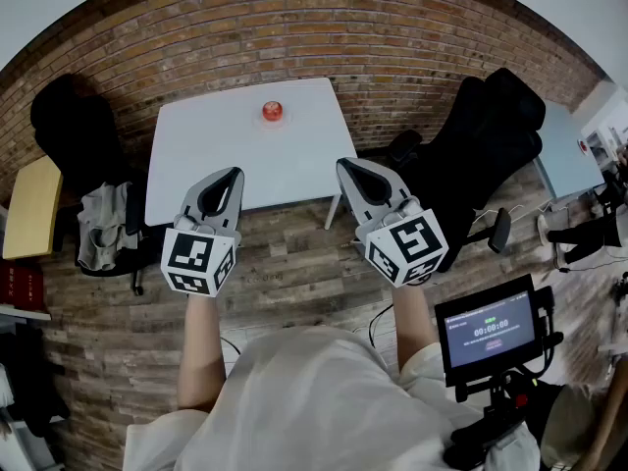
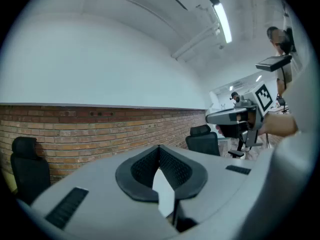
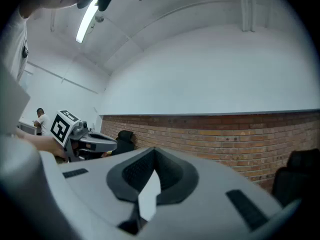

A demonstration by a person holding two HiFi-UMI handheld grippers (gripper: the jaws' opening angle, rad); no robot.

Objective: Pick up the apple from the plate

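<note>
At the far left edge of the head view, a yellowish board [image 1: 31, 207] is seen. Just right of it stands a black chair [image 1: 74, 116], with a pale bundle of cloth [image 1: 103, 226] heaped below. A white table [image 1: 196, 165] is set against the brick wall [image 1: 343, 27] in the upper middle of the frame. The apple [image 1: 273, 112] is found on it near the far edge, a small red spot. A plate under it cannot be made out with any certainty at this size.

Below the table, over the wooden floor [image 1: 294, 273], the left gripper [image 1: 234, 173] is held level at left of centre. Its marker cube [image 1: 199, 261] is turned toward the camera. In the left gripper view its dark pads [image 2: 175, 171] are seen pressed together to a point, with nothing pinched between them.

The right gripper [image 1: 345, 163] is held beside it at right of centre, well apart from the apple. Its own cube [image 1: 412, 246] lies nearest the camera. In the right gripper view its pads [image 3: 132, 171] are likewise brought together on nothing.

Farther right, a second black chair [image 1: 481, 135] is seen against the wall. A small lit screen [image 1: 488, 334] is mounted at the lower right.
</note>
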